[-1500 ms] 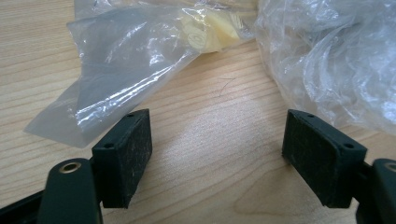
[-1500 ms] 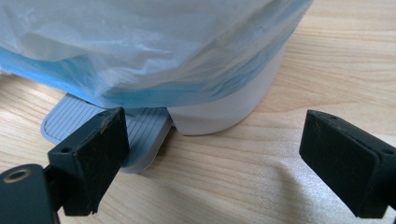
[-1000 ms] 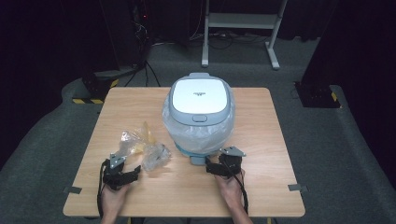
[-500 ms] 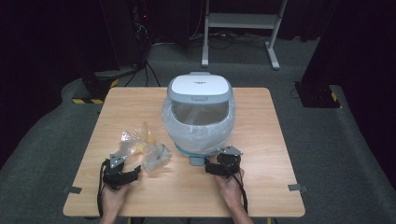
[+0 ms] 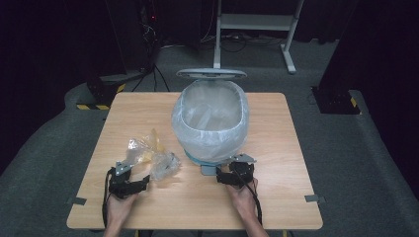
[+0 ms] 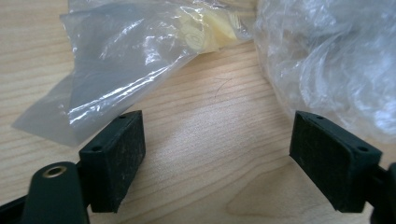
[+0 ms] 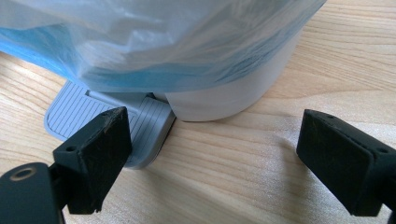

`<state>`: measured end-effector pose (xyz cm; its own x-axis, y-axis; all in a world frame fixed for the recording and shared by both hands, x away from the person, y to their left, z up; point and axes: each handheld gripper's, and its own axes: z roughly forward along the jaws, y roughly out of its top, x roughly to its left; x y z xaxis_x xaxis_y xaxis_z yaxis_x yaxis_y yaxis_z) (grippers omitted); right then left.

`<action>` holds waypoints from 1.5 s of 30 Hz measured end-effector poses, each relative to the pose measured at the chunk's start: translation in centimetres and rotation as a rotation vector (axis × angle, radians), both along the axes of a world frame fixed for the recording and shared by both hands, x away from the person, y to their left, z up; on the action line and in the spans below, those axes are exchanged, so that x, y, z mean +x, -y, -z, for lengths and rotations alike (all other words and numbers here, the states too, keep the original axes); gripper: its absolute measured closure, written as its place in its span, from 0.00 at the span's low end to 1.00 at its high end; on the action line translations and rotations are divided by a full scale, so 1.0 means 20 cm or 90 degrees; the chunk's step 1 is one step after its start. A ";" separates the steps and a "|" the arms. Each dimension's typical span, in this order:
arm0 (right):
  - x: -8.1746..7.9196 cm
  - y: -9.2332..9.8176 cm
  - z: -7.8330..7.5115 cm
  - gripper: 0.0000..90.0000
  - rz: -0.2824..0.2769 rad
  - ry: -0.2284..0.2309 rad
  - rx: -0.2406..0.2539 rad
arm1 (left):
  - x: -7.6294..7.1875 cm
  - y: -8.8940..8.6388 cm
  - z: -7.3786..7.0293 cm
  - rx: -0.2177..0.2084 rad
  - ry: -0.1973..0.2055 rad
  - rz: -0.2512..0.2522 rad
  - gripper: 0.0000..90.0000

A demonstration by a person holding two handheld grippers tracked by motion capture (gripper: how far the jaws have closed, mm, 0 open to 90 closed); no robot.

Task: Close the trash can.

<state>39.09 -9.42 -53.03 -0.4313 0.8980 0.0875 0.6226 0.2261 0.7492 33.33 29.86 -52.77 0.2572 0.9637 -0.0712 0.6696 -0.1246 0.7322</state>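
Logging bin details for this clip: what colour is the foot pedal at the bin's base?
Light grey, with fine ribbed lines: the foot pedal shows best in the right gripper view.

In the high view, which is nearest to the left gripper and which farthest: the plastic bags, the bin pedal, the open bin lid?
From the left gripper:
1. Plastic bags, crumpled just ahead of its fingers.
2. Bin pedal, toward the right, at the bin's foot beside the right gripper.
3. Open bin lid, raised at the table's far edge.

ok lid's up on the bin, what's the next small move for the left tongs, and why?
Probably ease the left tongs forward onto the clear plastic bags and close. Their jaws are open with bare table between them, and the lined bin stands open, lid raised.
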 end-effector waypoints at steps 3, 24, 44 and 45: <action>0.00 0.00 0.00 0.11 0.000 0.000 0.000 | -0.01 -0.02 -0.01 -0.016 -0.001 0.002 0.18; -0.01 -0.01 0.00 0.13 -0.002 0.007 -0.006 | -0.03 0.02 -0.18 -0.037 0.035 0.035 0.18; -0.01 0.00 0.00 0.14 -0.005 0.005 -0.001 | 0.06 0.25 -0.24 -0.052 0.028 0.124 0.16; -0.01 0.00 0.00 0.14 -0.005 0.005 0.000 | 0.06 0.27 -0.24 -0.053 0.028 0.127 0.16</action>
<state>38.93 -9.40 -52.99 -0.4392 0.8944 0.0840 0.6153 0.2313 0.7536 34.55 24.53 -47.94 0.4470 0.8846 -0.1326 0.6048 -0.1896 0.7735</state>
